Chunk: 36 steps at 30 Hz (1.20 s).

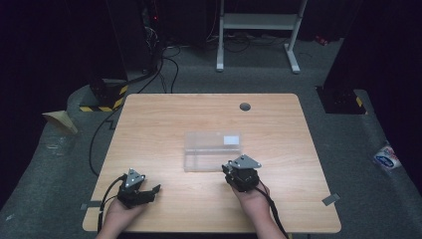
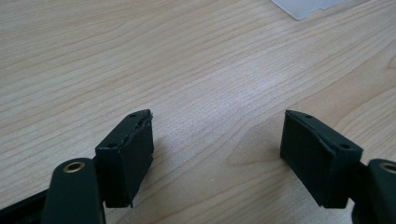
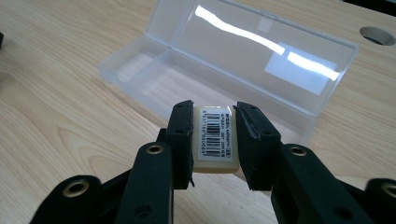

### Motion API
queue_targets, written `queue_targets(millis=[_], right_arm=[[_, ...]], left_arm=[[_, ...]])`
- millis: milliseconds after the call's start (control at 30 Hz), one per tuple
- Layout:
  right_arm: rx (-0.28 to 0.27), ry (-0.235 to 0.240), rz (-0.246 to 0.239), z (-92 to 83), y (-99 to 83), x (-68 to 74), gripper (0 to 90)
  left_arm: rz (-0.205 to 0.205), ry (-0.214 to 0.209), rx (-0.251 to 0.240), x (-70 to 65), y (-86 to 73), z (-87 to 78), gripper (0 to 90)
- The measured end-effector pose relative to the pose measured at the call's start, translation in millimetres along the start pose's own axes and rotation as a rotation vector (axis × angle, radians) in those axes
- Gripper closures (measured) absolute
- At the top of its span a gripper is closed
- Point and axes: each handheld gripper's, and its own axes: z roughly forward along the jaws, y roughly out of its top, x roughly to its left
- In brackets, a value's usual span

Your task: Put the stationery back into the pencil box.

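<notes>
between right gripper (image 3: 214, 140) fingers: small cream eraser (image 3: 215, 140), barcode label up.

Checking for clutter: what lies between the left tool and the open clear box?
Only bare wooden table lies between the left tool and the clear box, as the high view shows.

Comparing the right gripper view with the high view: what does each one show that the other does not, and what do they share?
Right gripper view: the barcode label on the small cream block pinched between the right hand-held gripper's black jaws, and the clear plastic hinged box's open lid close up.

High view: the left hand-held gripper with jaws apart over bare wood, both hands, the grey carpet floor and a white metal stand beyond the table.

Both: the light wooden table, its round cable hole, the open box and the right hand-held gripper.
</notes>
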Motion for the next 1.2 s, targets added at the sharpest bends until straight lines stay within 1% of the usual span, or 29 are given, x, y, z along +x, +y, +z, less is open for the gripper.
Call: queue_targets(millis=[100, 133, 167, 200, 267, 333, 400, 500, 533, 567, 633, 700, 733, 833, 900, 1000, 1033, 1067, 1167, 1200], right_arm=[[-0.010, 0.012, 0.001, 0.5, 4.2, 1.8, 67.5], [-0.021, 0.016, -0.002, 1.2, 9.3, 5.4, 67.6], [-0.021, 0.016, -0.002, 1.2, 9.3, 5.4, 67.6], [-0.026, 0.007, -0.014, 3.9, 12.5, 7.7, 67.5], [-0.024, 0.004, -0.006, 6.8, 14.2, 8.2, 67.6], [-0.026, 0.003, -0.011, 8.8, 14.9, 7.7, 67.6], [-0.021, -0.001, 0.002, 13.9, 16.7, 9.2, 67.5], [-0.018, -0.005, 0.001, 17.7, 18.4, 10.8, 67.6], [-0.021, -0.004, -0.008, 19.0, 19.4, 10.3, 67.6], [-0.017, -0.004, 0.005, 19.7, 20.2, 11.2, 67.5], [-0.019, -0.005, 0.001, 20.5, 21.4, 11.1, 67.6], [-0.024, -0.004, 0.004, 21.6, 24.7, 12.2, 67.6], [-0.031, 0.001, -0.006, 23.0, 28.0, 12.5, 67.6], [-0.035, 0.007, -0.001, 24.9, 33.2, 15.2, 67.6], [-0.036, 0.009, -0.003, 25.6, 34.5, 15.9, 67.6], [-0.040, 0.012, -0.016, 31.4, 41.6, 19.7, 67.6], [-0.038, 0.014, -0.011, 32.7, 42.7, 20.9, 67.7], [-0.039, 0.018, -0.022, 34.8, 44.4, 21.4, 67.7], [-0.033, 0.021, -0.021, 38.8, 47.1, 24.6, 67.7], [-0.033, 0.028, -0.027, 44.9, 49.7, 27.8, 67.7]], left_arm=[[0.000, -0.002, 0.000, -0.1, 0.0, 0.1, 25.4], [0.002, -0.006, 0.001, 0.0, 0.2, 0.1, 25.2], [0.002, -0.006, 0.001, 0.0, 0.2, 0.1, 25.2], [0.002, -0.007, -0.001, 0.1, 0.2, 0.4, 25.2], [0.003, -0.007, 0.001, 0.1, 0.3, 0.4, 25.2], [0.003, -0.007, 0.001, 0.1, 0.4, 0.4, 25.2], [0.005, -0.007, 0.001, 0.2, 0.7, 0.7, 25.1], [0.006, -0.006, 0.001, 0.1, 0.7, 0.7, 25.1], [0.006, -0.006, 0.001, 0.1, 0.7, 0.7, 25.0], [0.006, -0.006, 0.001, 0.1, 0.7, 0.7, 25.1], [0.006, -0.006, 0.001, 0.1, 0.7, 0.7, 25.0], [0.006, -0.006, 0.001, 0.1, 0.7, 0.7, 25.0], [0.005, -0.006, 0.001, 0.1, 0.7, 0.7, 25.0], [0.005, -0.006, 0.001, 0.1, 0.7, 0.7, 25.0], [0.005, -0.006, 0.001, 0.1, 0.7, 0.8, 25.0], [0.006, -0.006, 0.002, 0.1, 0.7, 0.7, 25.0], [0.006, -0.006, 0.001, 0.1, 0.7, 0.8, 25.0], [0.006, -0.006, 0.002, 0.1, 0.7, 0.7, 25.1], [0.006, -0.006, 0.001, 0.1, 0.7, 0.7, 25.0], [0.006, -0.006, 0.001, 0.1, 0.7, 0.7, 25.0]])
